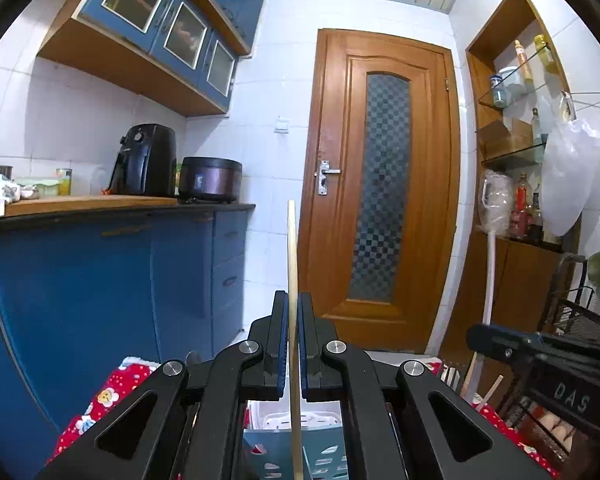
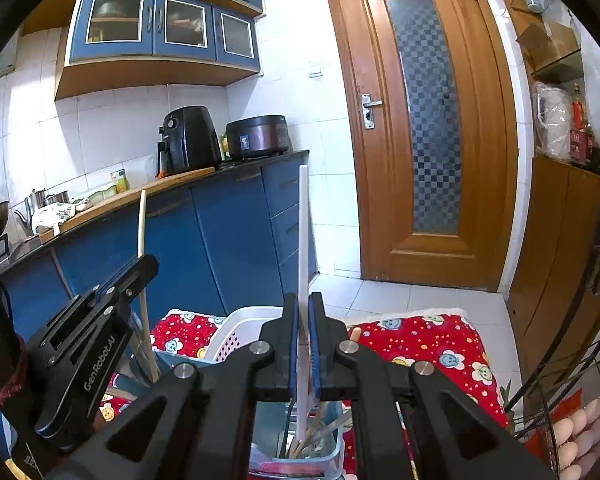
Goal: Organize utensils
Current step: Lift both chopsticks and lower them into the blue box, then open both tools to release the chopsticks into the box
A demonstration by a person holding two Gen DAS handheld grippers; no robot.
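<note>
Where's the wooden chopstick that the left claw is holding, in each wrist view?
Left wrist view: wooden chopstick stands upright at centre, pinched in the left claw.
Right wrist view: it rises at left, above the left claw.
Shared landmark: the wooden door.

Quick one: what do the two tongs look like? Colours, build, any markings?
Both match: matte black angular linkage arms with silver round pivot bolts and blue pads lining the inner fingers. The left tongs carry white "GenRobot.AI" lettering on the side, seen in the right wrist view. The right tongs show "DAS" lettering in the left wrist view. No cables visible.
</note>
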